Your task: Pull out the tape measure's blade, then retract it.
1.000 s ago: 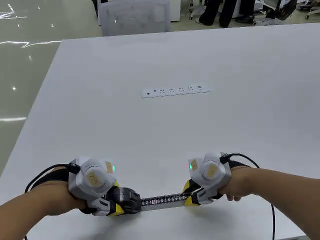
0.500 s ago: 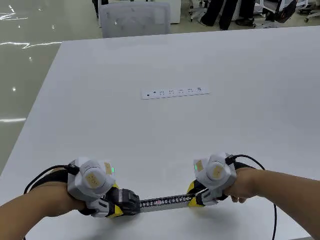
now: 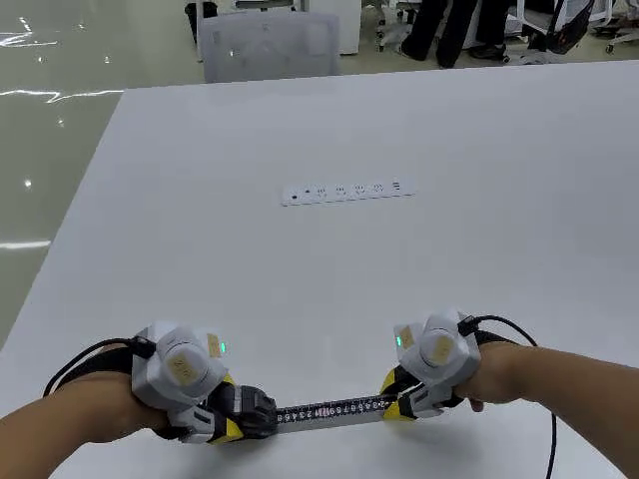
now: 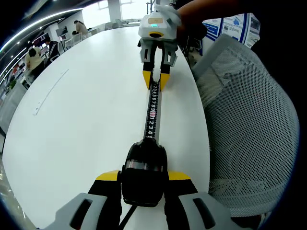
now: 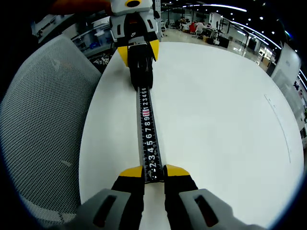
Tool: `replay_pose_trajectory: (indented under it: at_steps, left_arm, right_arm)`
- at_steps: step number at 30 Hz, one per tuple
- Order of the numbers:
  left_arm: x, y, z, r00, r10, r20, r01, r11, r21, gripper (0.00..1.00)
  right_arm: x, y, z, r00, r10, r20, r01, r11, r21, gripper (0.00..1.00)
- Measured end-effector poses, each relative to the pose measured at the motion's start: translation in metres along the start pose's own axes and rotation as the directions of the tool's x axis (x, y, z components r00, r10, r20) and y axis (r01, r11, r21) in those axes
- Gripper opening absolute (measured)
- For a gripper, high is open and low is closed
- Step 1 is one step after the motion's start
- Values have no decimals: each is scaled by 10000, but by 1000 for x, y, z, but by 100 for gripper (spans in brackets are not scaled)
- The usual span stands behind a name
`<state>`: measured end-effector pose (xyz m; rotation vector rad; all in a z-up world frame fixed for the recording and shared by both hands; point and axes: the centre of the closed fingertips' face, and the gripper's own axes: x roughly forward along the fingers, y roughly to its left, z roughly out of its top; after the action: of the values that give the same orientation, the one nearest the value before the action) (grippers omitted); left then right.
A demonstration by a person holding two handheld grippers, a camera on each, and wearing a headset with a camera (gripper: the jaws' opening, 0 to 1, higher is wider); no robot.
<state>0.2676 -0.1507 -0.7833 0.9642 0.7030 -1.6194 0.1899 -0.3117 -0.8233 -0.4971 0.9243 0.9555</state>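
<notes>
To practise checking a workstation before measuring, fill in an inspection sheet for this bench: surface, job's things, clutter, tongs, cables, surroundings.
Surface: white table.
Job's things: tape measure case, blade drawn out between the tongs.
Clutter: socket strip mid-table, apart from the work.
Grippers: left tongs shut on the case; right tongs shut on the blade's end.
Cables: black cables trailing from both wrists.
Surroundings: mesh chair, glossy floor, people standing beyond the table.
</notes>
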Motion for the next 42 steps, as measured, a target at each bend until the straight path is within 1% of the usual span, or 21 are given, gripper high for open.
replay_pose_trajectory:
  at_steps: [10, 19, 42]
  left_arm:
    - [0, 0, 0, 10000, -1, 12, 1, 10000, -10, 31]
    - [0, 0, 0, 10000, -1, -11, 1, 10000, 2, 31]
    - [0, -1, 0, 10000, 13, -44, -13, 10000, 0, 31]
  right_arm:
    - [-7, -1, -11, 10000, -30, -15, 31, 9999, 105, 13]
    - [-10, -2, -15, 10000, -15, -26, 16, 10000, 89, 13]
    - [-23, -3, -35, 9998, -100, -171, 105, 9995, 285, 13]
